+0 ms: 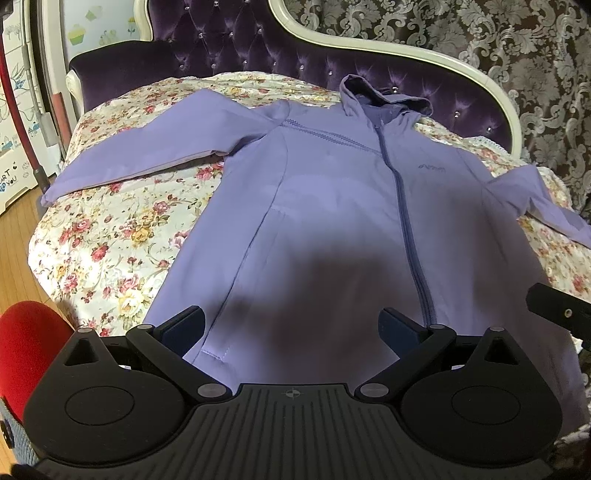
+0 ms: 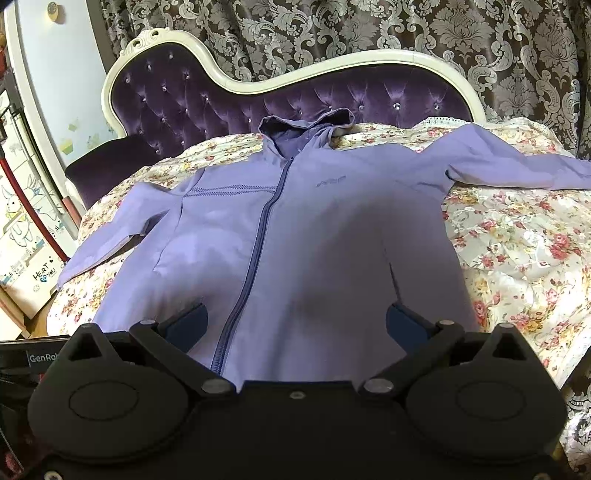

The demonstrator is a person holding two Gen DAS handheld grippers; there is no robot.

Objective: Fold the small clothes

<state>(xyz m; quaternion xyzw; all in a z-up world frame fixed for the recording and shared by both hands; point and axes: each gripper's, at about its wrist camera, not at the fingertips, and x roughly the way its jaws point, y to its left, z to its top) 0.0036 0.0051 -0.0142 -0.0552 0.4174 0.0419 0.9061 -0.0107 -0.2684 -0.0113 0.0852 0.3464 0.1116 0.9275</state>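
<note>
A small lilac hooded jacket (image 1: 332, 206) lies flat and zipped, front up, on a floral bedspread (image 1: 110, 229). Its hood (image 1: 384, 99) rests against the purple backrest and both sleeves are spread out sideways. My left gripper (image 1: 291, 321) hovers open above the lower hem, left of the zip, holding nothing. In the right wrist view the same jacket (image 2: 332, 236) fills the middle, and my right gripper (image 2: 295, 317) hangs open over the hem, right of the zip (image 2: 258, 243). The right gripper's black body (image 1: 557, 310) shows at the left view's right edge.
A tufted purple backrest with a cream frame (image 2: 236, 81) stands behind the bedspread, with patterned curtains (image 2: 369, 29) beyond. A red sleeve (image 1: 26, 339) is at the lower left. Wooden floor (image 1: 14, 240) and a decorated white board (image 2: 26, 236) lie to the left.
</note>
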